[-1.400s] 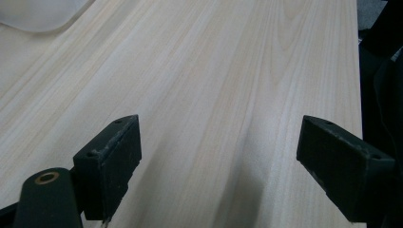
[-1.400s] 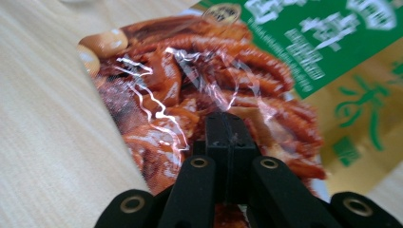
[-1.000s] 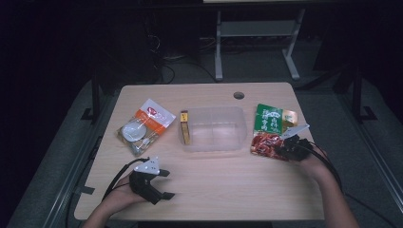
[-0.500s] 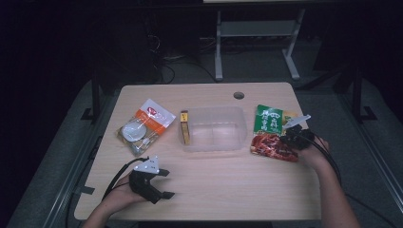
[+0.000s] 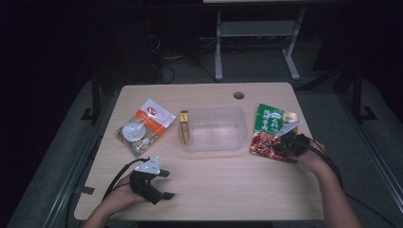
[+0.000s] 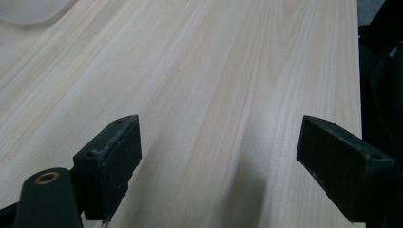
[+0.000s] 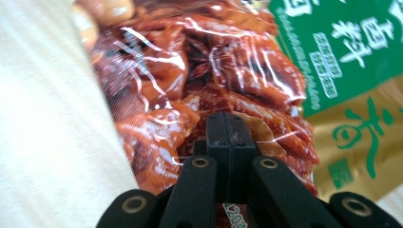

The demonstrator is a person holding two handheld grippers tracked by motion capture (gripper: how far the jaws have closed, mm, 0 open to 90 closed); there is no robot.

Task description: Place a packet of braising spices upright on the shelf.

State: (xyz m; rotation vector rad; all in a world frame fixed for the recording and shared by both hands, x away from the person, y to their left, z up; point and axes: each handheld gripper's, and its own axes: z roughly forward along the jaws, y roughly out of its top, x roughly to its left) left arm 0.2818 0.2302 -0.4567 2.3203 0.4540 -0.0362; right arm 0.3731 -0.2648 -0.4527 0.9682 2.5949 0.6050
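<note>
A snack packet (image 5: 268, 128), green at the top and showing red-brown food through a clear window, lies flat at the table's right side. My right gripper (image 5: 281, 145) is over its near right corner with the jaws pressed together. In the right gripper view the shut tips (image 7: 227, 118) lie over the packet's clear window (image 7: 190, 71), and I see no fold of film between them. My left gripper (image 5: 167, 184) rests at the near left of the table, held in a hand. Its jaws (image 6: 218, 161) stand wide apart over bare wood.
A clear plastic tub (image 5: 214, 145) sits mid-table with a yellow box (image 5: 185, 126) against its left wall. A white-and-orange packet (image 5: 145, 126) lies to the left. A cable hole (image 5: 239, 95) is near the table's far edge. The wooden tabletop (image 5: 228, 185) ends close to both hands.
My right gripper has shifted slightly over the packet's near right corner, staying shut. The packet and the left gripper have not moved.
</note>
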